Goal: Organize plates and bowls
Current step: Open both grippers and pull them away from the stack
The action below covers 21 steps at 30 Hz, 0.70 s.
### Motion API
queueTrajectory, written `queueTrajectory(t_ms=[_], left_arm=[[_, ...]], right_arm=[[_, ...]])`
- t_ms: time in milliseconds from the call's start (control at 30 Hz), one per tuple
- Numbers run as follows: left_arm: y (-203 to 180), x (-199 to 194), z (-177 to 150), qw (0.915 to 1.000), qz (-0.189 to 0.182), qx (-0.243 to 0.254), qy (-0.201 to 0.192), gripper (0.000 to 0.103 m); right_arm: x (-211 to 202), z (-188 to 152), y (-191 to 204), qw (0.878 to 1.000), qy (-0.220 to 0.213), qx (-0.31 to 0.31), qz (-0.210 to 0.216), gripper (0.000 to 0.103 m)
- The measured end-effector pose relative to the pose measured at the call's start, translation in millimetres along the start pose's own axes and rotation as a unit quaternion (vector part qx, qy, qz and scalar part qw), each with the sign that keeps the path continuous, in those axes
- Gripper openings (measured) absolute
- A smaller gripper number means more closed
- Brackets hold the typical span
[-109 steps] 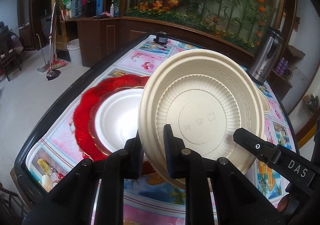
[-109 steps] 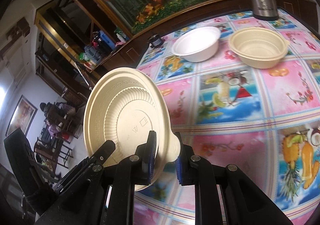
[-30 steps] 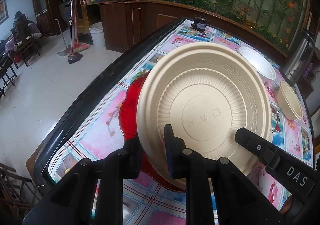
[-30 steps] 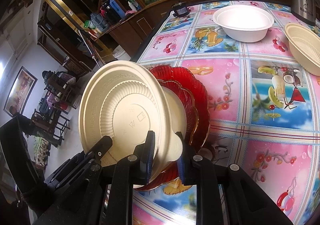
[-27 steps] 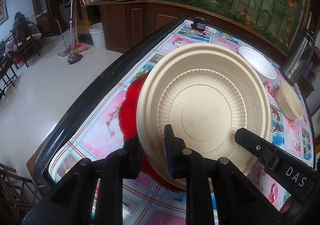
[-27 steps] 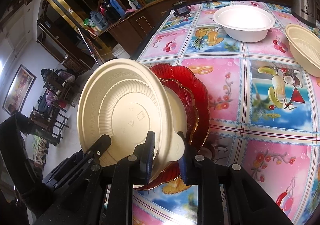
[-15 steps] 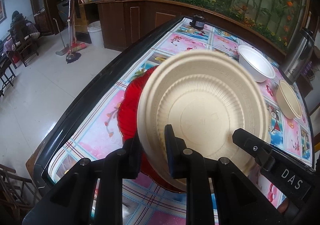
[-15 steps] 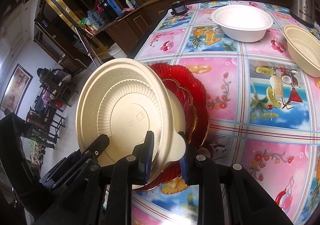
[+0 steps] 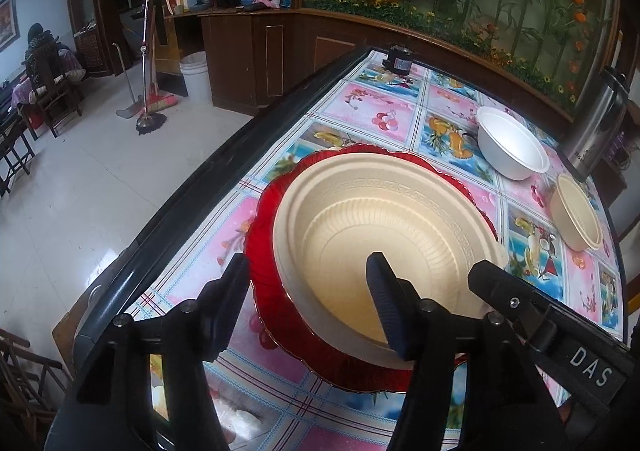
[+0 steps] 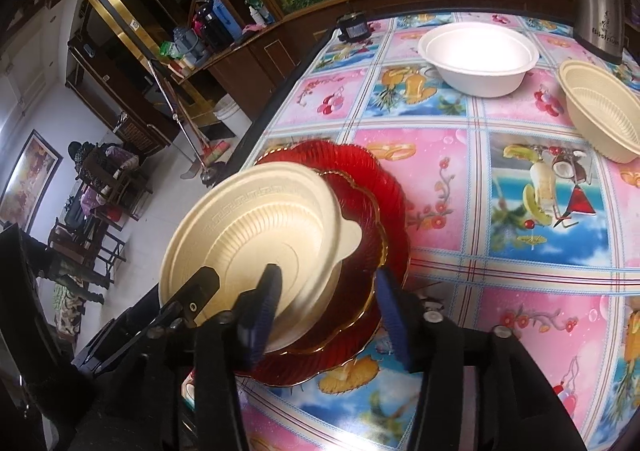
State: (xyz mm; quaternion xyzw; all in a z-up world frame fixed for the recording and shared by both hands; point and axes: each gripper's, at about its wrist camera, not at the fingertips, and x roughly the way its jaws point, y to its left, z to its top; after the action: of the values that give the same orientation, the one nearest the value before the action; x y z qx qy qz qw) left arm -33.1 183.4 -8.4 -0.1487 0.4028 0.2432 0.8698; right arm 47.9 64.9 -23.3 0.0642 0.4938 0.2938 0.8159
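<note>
A beige plate (image 9: 384, 235) lies face up on the stack of red plates (image 9: 264, 235) near the table's left edge. My left gripper (image 9: 312, 299) is open, its jaws straddling the beige plate's near rim without gripping it. In the right wrist view the beige plate (image 10: 256, 227) rests on the red plates (image 10: 384, 187). My right gripper (image 10: 328, 311) is open, one finger over the plate's rim, the other beside the red plates. A white bowl (image 9: 512, 147) and a beige bowl (image 9: 576, 215) stand apart at the far right.
The table (image 9: 360, 103) has a colourful fruit-print cloth and a black raised edge (image 9: 192, 179) on the left. A steel thermos (image 9: 596, 123) stands at the far right corner. A small dark jar (image 9: 398, 61) sits at the far end.
Both grippers were shut on the beige plate, held tilted with its underside to the cameras. Now both have opened and the plate lies face up on the red plates.
</note>
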Motion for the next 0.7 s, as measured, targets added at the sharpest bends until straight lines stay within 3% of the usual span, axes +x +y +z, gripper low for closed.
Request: queueTrajectory(t_ms=[100, 233, 300, 367, 533, 700], left_arm=[[1.1, -2.8, 0.6, 1.0, -0.002, -0.003, -0.001, 0.06], [5.5, -13.9, 3.4, 0.9997, -0.008, -0.018, -0.016, 0.062], [5.8, -19.2, 5.0, 0.9991, -0.019, -0.029, -0.026, 0.075], [6.0, -27.3, 7.6, 0.9978, -0.032, -0.039, -0.042, 0.077], [-5.4, -34.1, 15.0, 0.9968, -0.058, -0.034, -0.043, 0.077], [-26.2, -36.0, 22.0, 0.9964, -0.077, -0.015, -0.034, 0.077]], right_arm=[[-4.9, 1.1, -4.8, 1.0, -0.007, 0.013, 0.015, 0.058], [-14.5, 2.0, -12.1, 0.998, -0.022, 0.038, 0.045, 0.076], [-20.3, 2.5, -17.0, 0.996, -0.03, 0.055, 0.064, 0.084], [-24.3, 2.7, -23.3, 0.994, -0.034, 0.074, 0.078, 0.102], [-21.4, 2.9, -48.3, 0.982, 0.002, 0.132, 0.132, 0.103], [-30.8, 2.4, -77.2, 0.973, -0.008, 0.176, 0.152, 0.103]])
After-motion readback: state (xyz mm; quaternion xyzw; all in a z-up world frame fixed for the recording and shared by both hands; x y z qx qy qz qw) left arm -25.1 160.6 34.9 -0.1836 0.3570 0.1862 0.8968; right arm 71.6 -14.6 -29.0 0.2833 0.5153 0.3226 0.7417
